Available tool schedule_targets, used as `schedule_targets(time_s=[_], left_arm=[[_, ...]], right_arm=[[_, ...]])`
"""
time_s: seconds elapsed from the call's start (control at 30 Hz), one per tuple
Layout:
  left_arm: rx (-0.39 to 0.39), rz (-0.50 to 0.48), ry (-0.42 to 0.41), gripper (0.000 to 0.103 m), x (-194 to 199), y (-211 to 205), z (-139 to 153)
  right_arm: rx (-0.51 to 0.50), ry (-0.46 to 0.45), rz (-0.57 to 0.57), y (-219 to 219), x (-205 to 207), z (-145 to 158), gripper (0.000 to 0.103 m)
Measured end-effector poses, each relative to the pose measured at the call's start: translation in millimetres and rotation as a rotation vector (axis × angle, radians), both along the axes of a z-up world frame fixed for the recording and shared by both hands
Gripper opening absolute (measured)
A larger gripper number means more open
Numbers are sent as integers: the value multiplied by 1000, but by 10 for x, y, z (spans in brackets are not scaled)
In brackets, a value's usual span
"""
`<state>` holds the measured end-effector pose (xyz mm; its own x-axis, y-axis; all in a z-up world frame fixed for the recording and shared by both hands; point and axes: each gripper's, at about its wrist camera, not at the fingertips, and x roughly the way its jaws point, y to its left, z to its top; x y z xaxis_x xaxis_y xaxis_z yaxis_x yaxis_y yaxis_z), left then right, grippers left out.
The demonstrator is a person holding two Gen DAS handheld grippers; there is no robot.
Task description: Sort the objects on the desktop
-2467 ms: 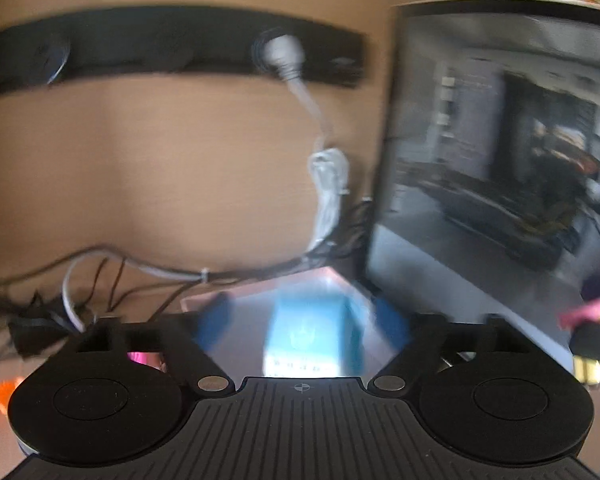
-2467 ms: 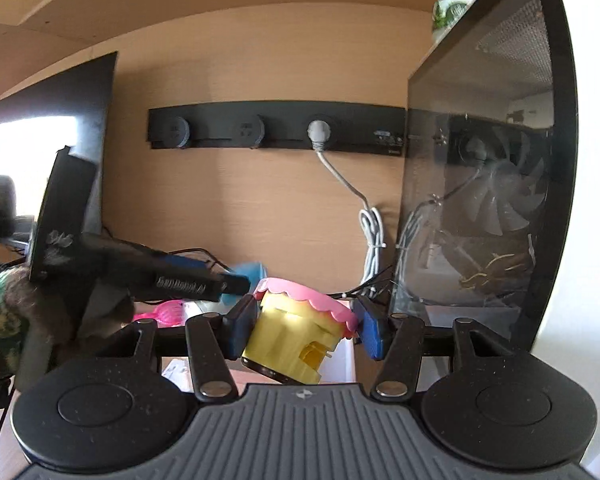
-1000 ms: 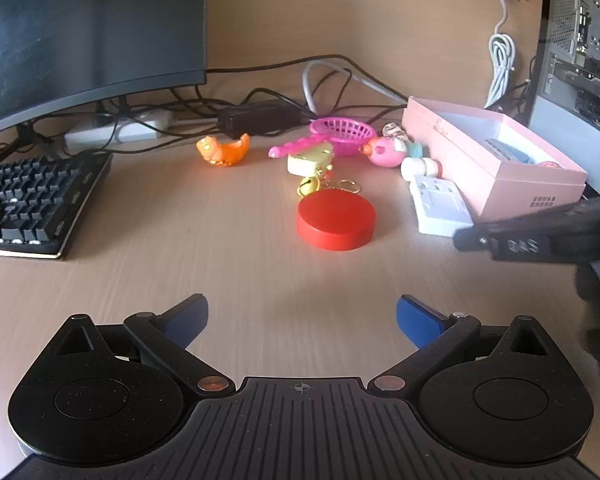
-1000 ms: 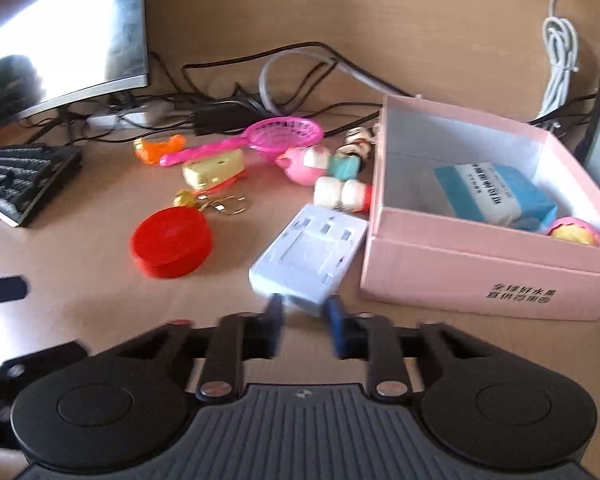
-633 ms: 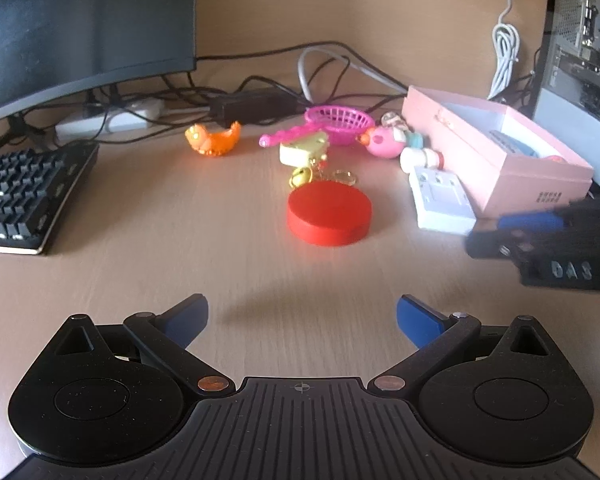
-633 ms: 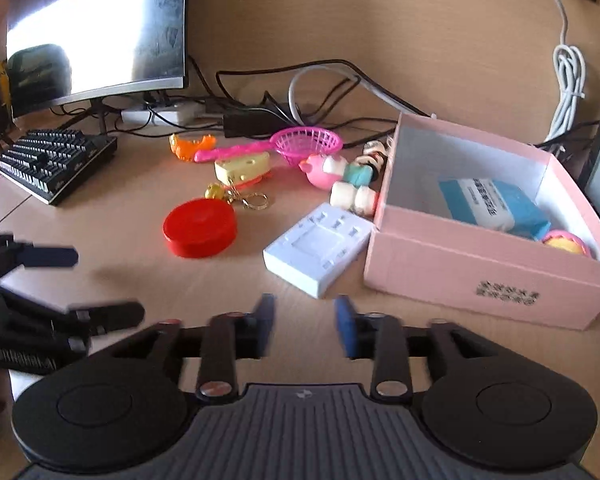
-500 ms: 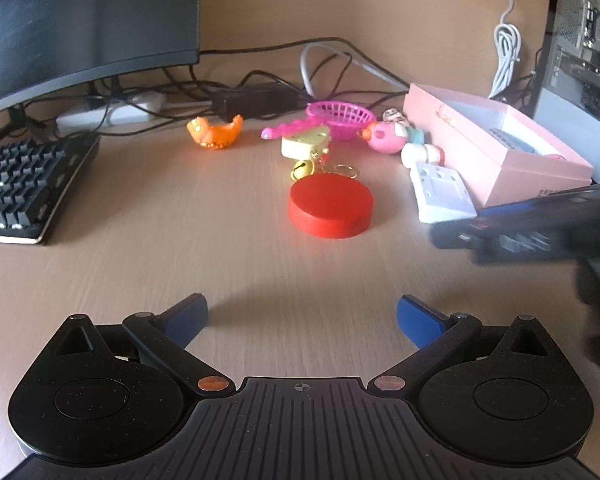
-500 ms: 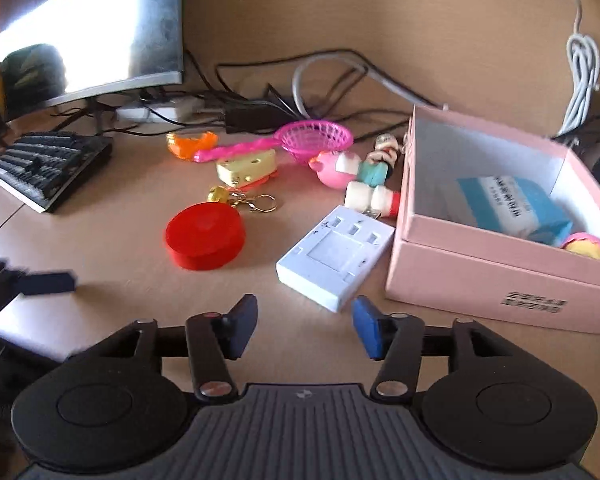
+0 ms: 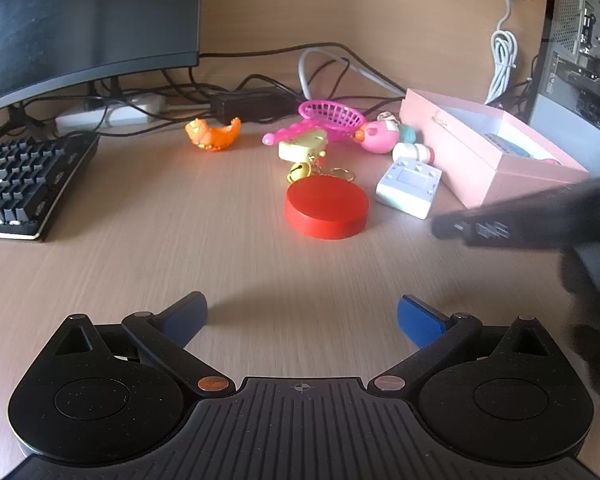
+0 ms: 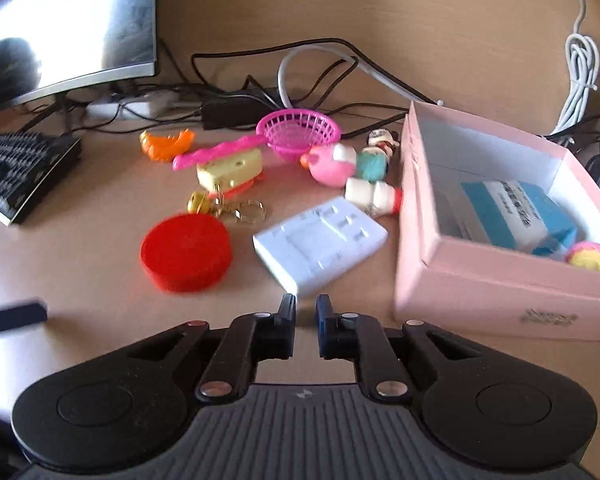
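White plate (image 10: 320,238): flat on the desk (image 10: 80,264), between the red disc (image 10: 186,252) and the pink box (image 10: 500,280), just ahead of the right gripper (image 10: 305,312)
Right gripper: fingers nearly together, nothing between them
Pink box: open; holds a blue packet (image 10: 516,212) and a yellow-pink toy (image 10: 590,262)
Left gripper (image 9: 302,316): fingers wide apart, empty, well short of the red disc
Keyboard (image 9: 24,184): far left
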<state>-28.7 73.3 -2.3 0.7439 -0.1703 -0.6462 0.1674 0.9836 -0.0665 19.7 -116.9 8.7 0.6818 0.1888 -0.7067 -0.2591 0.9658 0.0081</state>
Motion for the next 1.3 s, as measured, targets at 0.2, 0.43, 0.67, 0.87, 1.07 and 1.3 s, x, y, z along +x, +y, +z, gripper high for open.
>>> schedule_targets(time_s=[0.2,0.43,0.67,0.87,1.07,1.3], left_arm=[[-1,10,-1,103,-2,-5,0],[1,68,2,103,9,116,2],[-28,74,-4,103,39,255,4],[-50,68,-8,103,22,287,6],[-3,57,3,103,46,213,-3],[79,11,14,103,208,-25,-30]], right_arm=[[45,-19,19,-5,-20,44,47],[167,89,-165,218,513,37,68],[132,66,-295,397,909,-11,63],[69,27,-104,332,542,-39,23],[-31,-37,-3,-239,-62,-40,24],[-10,-129,-219,-1065,-48,-63,31]])
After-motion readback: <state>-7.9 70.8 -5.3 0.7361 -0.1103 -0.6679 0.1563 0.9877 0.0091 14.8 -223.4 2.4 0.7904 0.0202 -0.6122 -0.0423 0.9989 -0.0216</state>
